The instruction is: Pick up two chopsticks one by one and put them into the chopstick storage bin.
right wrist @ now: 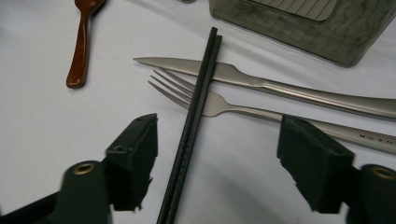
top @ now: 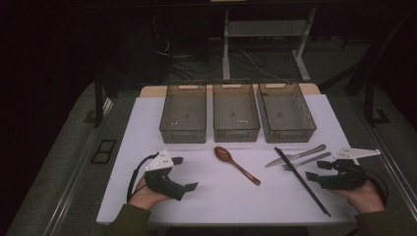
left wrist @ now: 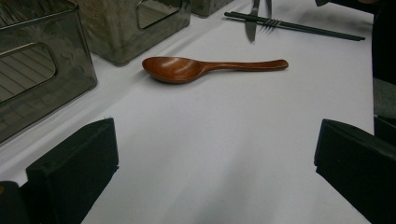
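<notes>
Right gripper view: black chopsticks (right wrist: pixel 196 107) cross knife and fork, between the spread right tool (right wrist: pixel 217 154)

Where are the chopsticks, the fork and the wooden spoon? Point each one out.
chopsticks (right wrist: pixel 196 105), right gripper view, middle of the pair.
fork (right wrist: pixel 212 103), right gripper view, neck behind the tines.
wooden spoon (left wrist: pixel 180 69), left gripper view, bowl.

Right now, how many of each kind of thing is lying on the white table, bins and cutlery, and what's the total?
Clear bins: 3, left, middle, right
Wooden spoon: 1
Knife: 1
Fork: 1
Black chopsticks: 1 pair, lying across the knife and fork
Total: 7 things, counting the pair as one
</notes>
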### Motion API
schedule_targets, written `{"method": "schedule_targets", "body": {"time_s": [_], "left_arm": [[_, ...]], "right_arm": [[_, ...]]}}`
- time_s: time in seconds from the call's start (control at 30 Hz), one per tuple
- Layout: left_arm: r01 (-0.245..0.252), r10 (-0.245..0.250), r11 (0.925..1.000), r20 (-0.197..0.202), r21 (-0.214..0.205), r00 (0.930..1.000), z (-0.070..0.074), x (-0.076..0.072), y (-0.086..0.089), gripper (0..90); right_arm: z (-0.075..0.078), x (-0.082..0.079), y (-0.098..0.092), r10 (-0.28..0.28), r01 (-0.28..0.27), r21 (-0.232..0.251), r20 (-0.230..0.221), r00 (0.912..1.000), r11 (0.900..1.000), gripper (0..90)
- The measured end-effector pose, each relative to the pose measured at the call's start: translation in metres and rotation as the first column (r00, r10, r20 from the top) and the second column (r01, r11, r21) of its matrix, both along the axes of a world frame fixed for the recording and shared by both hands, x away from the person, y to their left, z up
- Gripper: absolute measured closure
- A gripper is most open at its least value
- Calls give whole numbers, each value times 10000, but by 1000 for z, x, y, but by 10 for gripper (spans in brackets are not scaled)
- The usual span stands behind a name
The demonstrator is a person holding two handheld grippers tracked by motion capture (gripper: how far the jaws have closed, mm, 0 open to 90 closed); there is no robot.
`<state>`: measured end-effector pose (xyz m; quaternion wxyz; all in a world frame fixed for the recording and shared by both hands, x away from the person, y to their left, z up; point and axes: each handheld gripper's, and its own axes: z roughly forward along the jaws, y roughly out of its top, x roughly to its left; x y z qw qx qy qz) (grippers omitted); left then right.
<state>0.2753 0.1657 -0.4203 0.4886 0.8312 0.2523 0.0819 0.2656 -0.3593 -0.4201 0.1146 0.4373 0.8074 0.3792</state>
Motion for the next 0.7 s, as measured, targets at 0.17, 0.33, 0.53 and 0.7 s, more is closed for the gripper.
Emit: {"method": "schedule_targets", "body": {"time_s": [0.17, 0.33, 0.53, 0.7], "left_arm": [[2, -2, 10000, -21, -5, 10000, 0, 0, 0, 0], [-9, 9, 10000, -41, -23, 10000, -1, 0, -1, 0], [13, -13, 10000, -42, -12, 10000, -1, 0, -1, 0], [8, -8, 10000, -48, -24, 10000, -1, -1, -1, 0]], "right_arm": [[-1, -1, 2, 223, -224, -63, -213, 9995, 9997, 448], [-3, -3, 5, 397, -404, -124, -477, 9981, 9991, 542], [-5, -4, 12, 612, -634, -282, -744, 9954, 9976, 652], [-7, -5, 14, 703, -752, -456, -1005, 9924, 9961, 717]]}}
